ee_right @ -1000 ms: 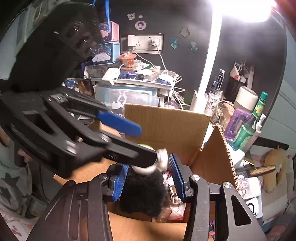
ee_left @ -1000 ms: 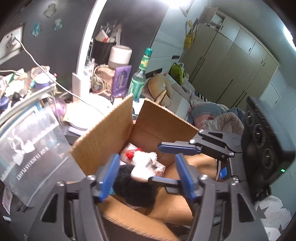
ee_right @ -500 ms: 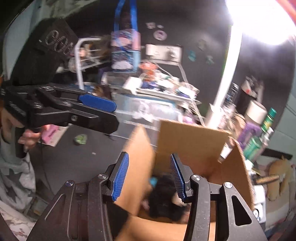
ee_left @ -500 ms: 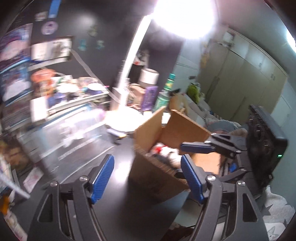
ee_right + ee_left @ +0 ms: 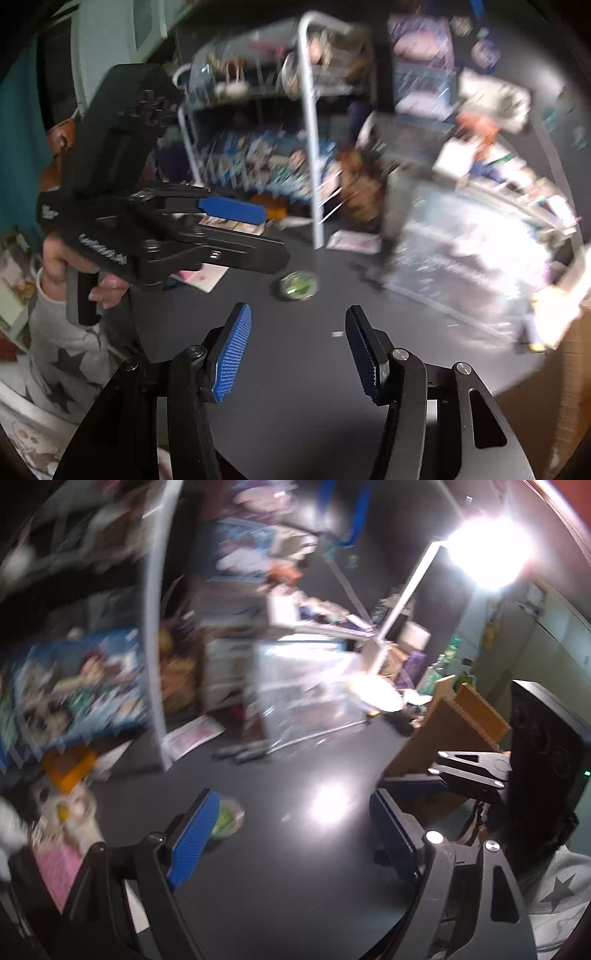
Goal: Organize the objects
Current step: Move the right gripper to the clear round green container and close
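A small round green object (image 5: 298, 286) lies on the dark tabletop (image 5: 295, 406), a short way ahead of my right gripper (image 5: 298, 356). That gripper's jaws are opening and hold nothing. In the left wrist view the same green object (image 5: 225, 818) sits just beside the left finger of my left gripper (image 5: 291, 834), whose jaws are also opening and empty. The cardboard box (image 5: 454, 731) stands at the right, with the right gripper (image 5: 410, 770) in front of it. In the right wrist view, the left gripper (image 5: 275, 238) hovers at the left, held by a hand (image 5: 62, 266).
A clear plastic bin (image 5: 314, 701) and a lit desk lamp (image 5: 406, 602) stand at the back. A white rack post (image 5: 314, 166) fronts cluttered shelves. Pink paper (image 5: 199, 275) and dark pens (image 5: 243, 753) lie on the table. Both views are blurred.
Both grippers swung left, away from the cardboard box and out over the dark tabletop. The black fluffy toy seen between their fingers a second ago is gone from them. Both jaws stand wider.
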A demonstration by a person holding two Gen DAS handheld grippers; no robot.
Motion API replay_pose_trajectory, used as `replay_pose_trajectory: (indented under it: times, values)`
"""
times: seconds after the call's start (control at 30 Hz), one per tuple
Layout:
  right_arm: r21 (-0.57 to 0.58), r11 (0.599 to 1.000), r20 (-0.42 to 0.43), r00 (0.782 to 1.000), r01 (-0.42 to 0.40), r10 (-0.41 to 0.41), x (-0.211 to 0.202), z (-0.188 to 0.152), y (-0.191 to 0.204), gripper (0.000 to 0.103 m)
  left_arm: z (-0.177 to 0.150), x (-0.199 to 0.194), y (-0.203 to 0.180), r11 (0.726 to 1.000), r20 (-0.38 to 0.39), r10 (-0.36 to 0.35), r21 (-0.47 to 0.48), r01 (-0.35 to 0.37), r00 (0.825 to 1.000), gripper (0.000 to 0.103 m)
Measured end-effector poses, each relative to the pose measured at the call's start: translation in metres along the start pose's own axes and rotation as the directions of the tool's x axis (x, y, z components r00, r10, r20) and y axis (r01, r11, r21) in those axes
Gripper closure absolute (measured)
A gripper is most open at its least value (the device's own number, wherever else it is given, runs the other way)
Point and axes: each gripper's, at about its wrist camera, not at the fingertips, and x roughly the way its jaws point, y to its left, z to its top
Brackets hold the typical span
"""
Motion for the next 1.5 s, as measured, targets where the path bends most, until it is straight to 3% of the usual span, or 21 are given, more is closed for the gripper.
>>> replay_pose_trajectory:
  times: [0.3,0.57,0.67,0.77,0.8,1.07,1.13,1.3,1.5]
  values:
    - [0.007,1.000,-0.118,0.993,0.002,-0.001,0.112,0.003,-0.002,0.040,-0.035,0.012,0.046,0.999,-0.036,-0.004,-0.047,0.002,0.999,0.021]
    - [-0.074,0.995,-0.160,0.984,0.061,-0.072,0.164,0.007,-0.001,0.039,-0.043,0.015,0.062,0.998,-0.042,-0.040,-0.058,0.037,0.998,0.021]
    - [-0.114,0.990,-0.165,0.982,0.079,-0.097,0.174,0.010,0.003,0.041,-0.043,0.017,0.066,0.996,-0.044,-0.051,-0.070,0.048,0.998,0.021]
    - [-0.126,0.988,-0.177,0.978,0.087,-0.109,0.182,0.010,0.003,0.058,-0.042,0.019,0.068,0.996,-0.046,-0.050,-0.081,0.046,0.998,0.021]
    - [-0.117,0.990,-0.173,0.980,0.075,-0.095,0.183,0.011,0.001,0.062,-0.042,0.019,0.069,0.995,-0.047,-0.048,-0.084,0.043,0.998,0.021]
    - [-0.105,0.993,-0.165,0.984,0.049,-0.066,0.174,0.008,-0.001,0.065,-0.041,0.024,0.066,0.996,-0.064,-0.038,-0.084,0.032,0.997,0.021]
    - [-0.104,0.994,-0.157,0.986,0.033,-0.049,0.169,0.008,0.000,0.074,-0.039,0.027,0.063,0.996,-0.069,-0.049,-0.082,0.043,0.996,0.021]
    - [-0.114,0.993,-0.130,0.990,0.036,-0.051,0.145,0.004,0.004,0.074,-0.037,0.037,0.052,0.997,-0.092,-0.055,-0.067,0.049,0.994,0.021]
    - [-0.080,0.997,-0.060,0.998,0.002,-0.007,0.110,-0.003,0.003,0.074,-0.031,0.037,0.029,0.990,-0.081,-0.132,-0.052,0.128,0.988,0.021]
